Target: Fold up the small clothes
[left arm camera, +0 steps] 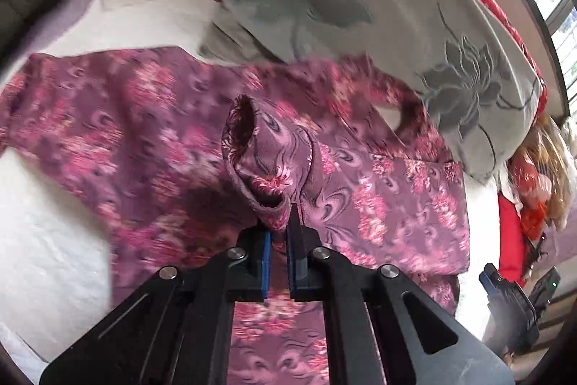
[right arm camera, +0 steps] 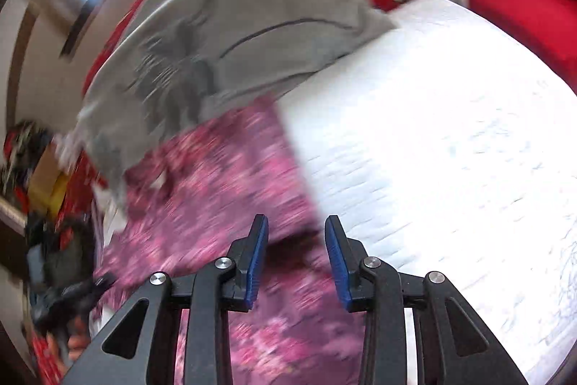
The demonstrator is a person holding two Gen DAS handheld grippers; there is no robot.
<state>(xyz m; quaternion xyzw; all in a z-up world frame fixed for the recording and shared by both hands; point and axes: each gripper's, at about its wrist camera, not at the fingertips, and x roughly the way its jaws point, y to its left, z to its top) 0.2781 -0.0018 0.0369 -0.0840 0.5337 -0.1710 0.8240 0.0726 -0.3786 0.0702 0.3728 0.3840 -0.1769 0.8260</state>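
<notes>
My left tongs (left arm camera: 279, 233) pinch the purple garment's (left arm camera: 378, 197) cuff (left arm camera: 259, 168) thinly; it may slip. Right tongs (right arm camera: 296, 258) gape empty above it.

R gripper (right arm camera: 296, 255) jaws apart, empty | over pink floral garment (right arm camera: 223, 175) edge | white quilt (right arm camera: 450, 139) beside | blurry

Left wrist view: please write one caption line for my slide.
Left gripper pinches a cuff of the purple floral garment spread on the white bed.
</notes>
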